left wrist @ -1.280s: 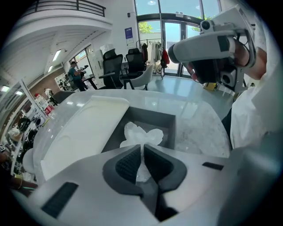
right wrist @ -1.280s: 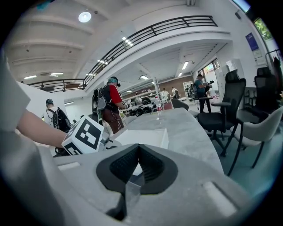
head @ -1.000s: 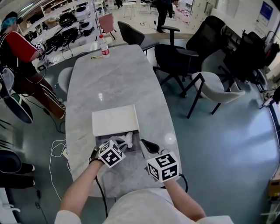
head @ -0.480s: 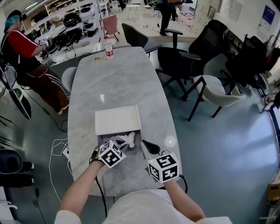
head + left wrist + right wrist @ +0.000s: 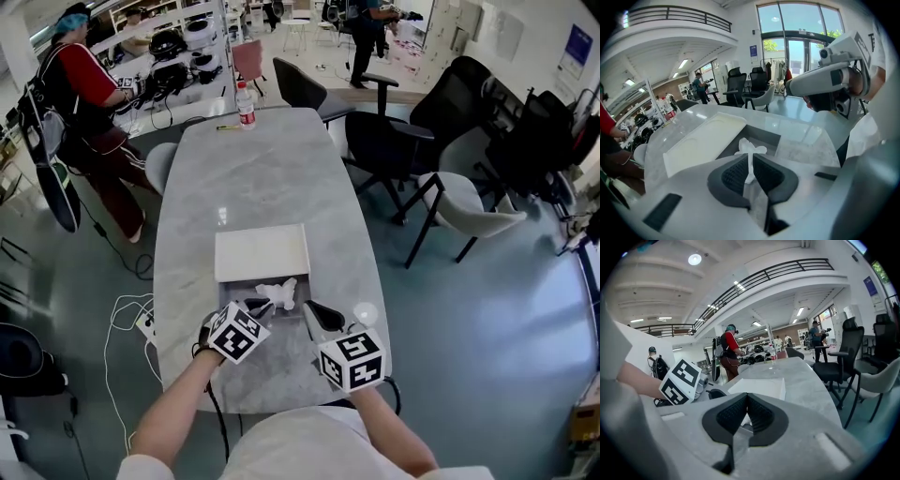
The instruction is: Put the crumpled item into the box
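Left gripper [image 5: 751,172]: jaws clamped on the tissue [image 5: 751,149], held over the box [image 5: 765,134] at 12 o'clock. Expect the tissue to be light, soft and compressible, so any fold should serve as a grip point. Right gripper [image 5: 746,414], at 3 o'clock: jaws together, empty.

Head view overhead; gripper views low, sharing box [image 5: 262,253].

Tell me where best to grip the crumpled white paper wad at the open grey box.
Its thin lower tail, from the near side, as the left gripper does: the crumpled white paper wad narrows there for shut jaws, and its puffed top sits free above the open grey box.
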Demonstrator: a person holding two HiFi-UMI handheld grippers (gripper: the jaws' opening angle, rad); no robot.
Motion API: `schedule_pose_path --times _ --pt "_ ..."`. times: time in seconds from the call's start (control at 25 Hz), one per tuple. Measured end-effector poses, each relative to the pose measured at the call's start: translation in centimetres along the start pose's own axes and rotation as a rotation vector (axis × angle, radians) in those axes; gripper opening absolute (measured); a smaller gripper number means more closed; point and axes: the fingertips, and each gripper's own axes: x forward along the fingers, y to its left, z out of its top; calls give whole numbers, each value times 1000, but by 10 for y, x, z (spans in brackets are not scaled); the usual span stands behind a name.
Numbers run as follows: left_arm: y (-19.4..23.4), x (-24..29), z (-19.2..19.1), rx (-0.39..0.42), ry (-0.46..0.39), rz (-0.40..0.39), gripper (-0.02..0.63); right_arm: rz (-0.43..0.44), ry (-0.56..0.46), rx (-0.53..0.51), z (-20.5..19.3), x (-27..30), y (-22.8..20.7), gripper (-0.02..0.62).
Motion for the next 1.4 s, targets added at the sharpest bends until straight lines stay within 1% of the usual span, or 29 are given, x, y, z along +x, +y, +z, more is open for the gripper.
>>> schedule_pose_path --times 0.2,0.28,0.44,0.52,0.6,0.8,1.0,1.16,1.4 --pt "5 -39 12 -84 -126 84 26 11 -25 -18 8 -7 18 5" --pt "7 -56 16 -138 -187 119 26 19 -38 -26 14 -11 25 5" --pt "8 -93 23 -279 -324 170 26 30 -55 -47 20 -20 39 5" --pt "8 -110 25 -327 -384 202 26 34 -60 -54 21 -24 44 5" --pt "7 -123 23 -359 -423 226 25 38 -63 -60 20 -28 50 5" --pt "-6 -142 11 -434 -474 257 22 43 -65 -71 16 -37 62 5" --pt "-26 -152 1 -508 -515 277 18 53 -82 -102 16 -47 75 5" --pt "-36 -154 -1 -502 -524 280 17 57 -82 -111 12 -53 81 5" --pt "-40 -157 2 -498 -533 287 17 59 -84 -119 11 -58 83 5"
